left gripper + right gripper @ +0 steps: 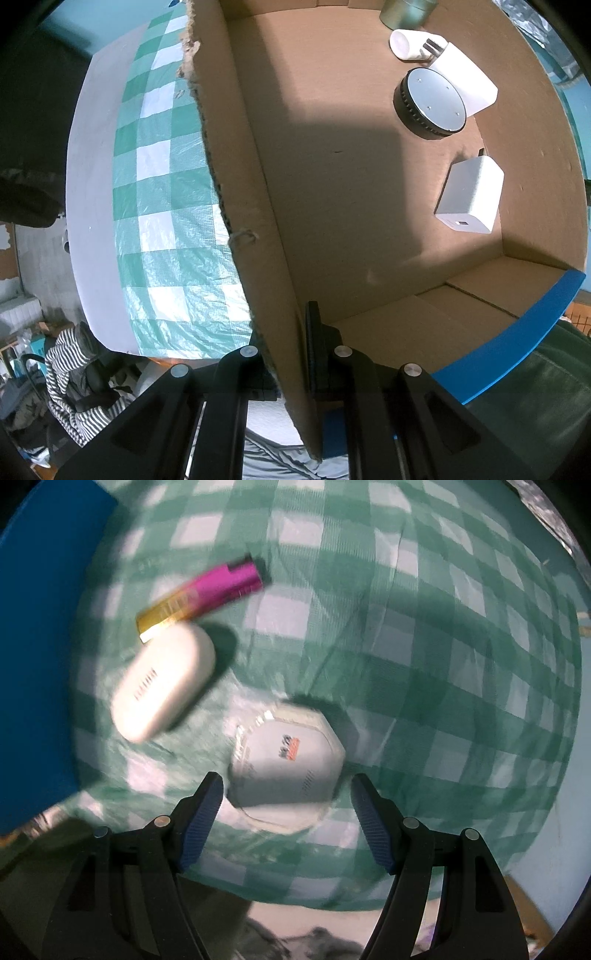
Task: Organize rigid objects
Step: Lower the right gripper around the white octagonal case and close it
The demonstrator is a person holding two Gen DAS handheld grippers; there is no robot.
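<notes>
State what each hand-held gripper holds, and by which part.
Left hand-held gripper clamps the cardboard box by its side wall. Right hand-held gripper holds nothing.

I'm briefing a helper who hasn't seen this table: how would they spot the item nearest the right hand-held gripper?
On the green checked tablecloth, look just ahead of the open right hand-held gripper. The white hexagonal device lies there, flat and angular with an orange mark, unlike the rounded white case and magenta lighter.
</notes>
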